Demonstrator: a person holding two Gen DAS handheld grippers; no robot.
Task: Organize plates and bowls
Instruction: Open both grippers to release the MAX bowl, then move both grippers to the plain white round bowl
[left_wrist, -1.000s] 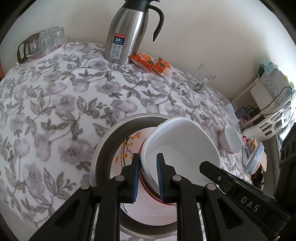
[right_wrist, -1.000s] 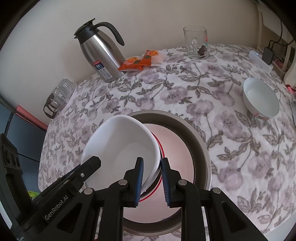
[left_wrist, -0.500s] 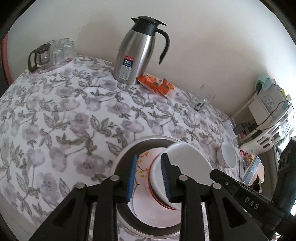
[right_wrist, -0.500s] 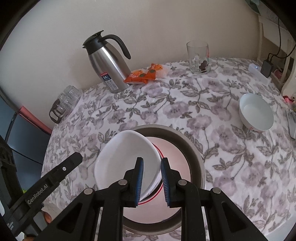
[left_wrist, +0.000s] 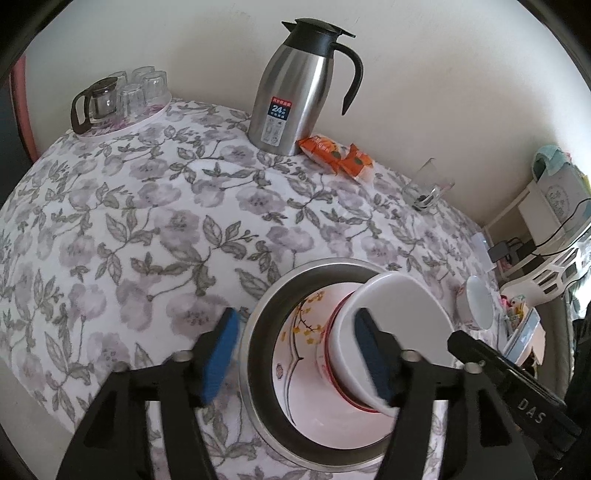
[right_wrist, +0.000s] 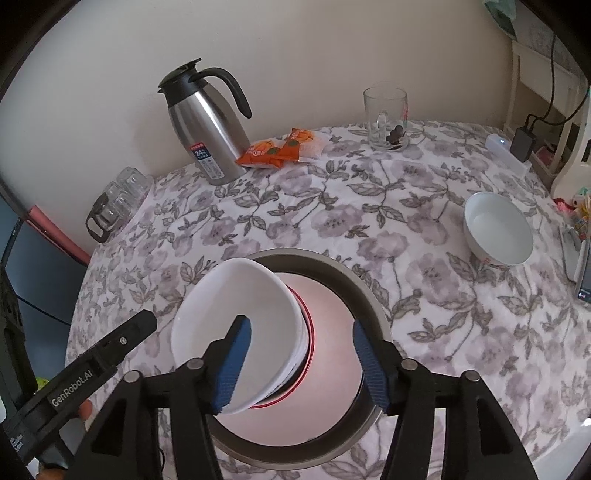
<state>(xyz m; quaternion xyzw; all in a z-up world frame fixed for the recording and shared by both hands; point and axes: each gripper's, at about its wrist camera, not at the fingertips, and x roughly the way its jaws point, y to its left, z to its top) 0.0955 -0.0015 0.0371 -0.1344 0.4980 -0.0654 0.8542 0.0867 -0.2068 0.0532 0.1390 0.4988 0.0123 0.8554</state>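
A steel basin (left_wrist: 258, 332) (right_wrist: 332, 264) sits on the flowered tablecloth. It holds a plate with yellow blossoms (left_wrist: 301, 328) and a red-rimmed bowl (left_wrist: 322, 360) (right_wrist: 311, 332). A plain white bowl (left_wrist: 399, 317) (right_wrist: 236, 295) leans tilted in that bowl. My left gripper (left_wrist: 297, 356) hovers over the bowl's left rim, jaws opening, pads clear of it. My right gripper (right_wrist: 302, 365) straddles the bowl's right wall, jaws opening too, no pad pressing. Another white bowl (left_wrist: 478, 308) (right_wrist: 498, 234) stands alone at the right of the table.
By the wall stand a steel flask (left_wrist: 295, 88) (right_wrist: 207, 122), orange snack packets (left_wrist: 336, 155) (right_wrist: 280, 147), a glass mug (left_wrist: 424, 188) (right_wrist: 386, 114) and a tray of glasses (left_wrist: 122, 96) (right_wrist: 118, 199). A phone (right_wrist: 583, 273) and white shelving (left_wrist: 546, 258) crowd the right edge.
Both grippers were shut on the white bowl's rim; both have let go and spread wide. They have drawn back from the basin, and the bowl stays tilted inside it.
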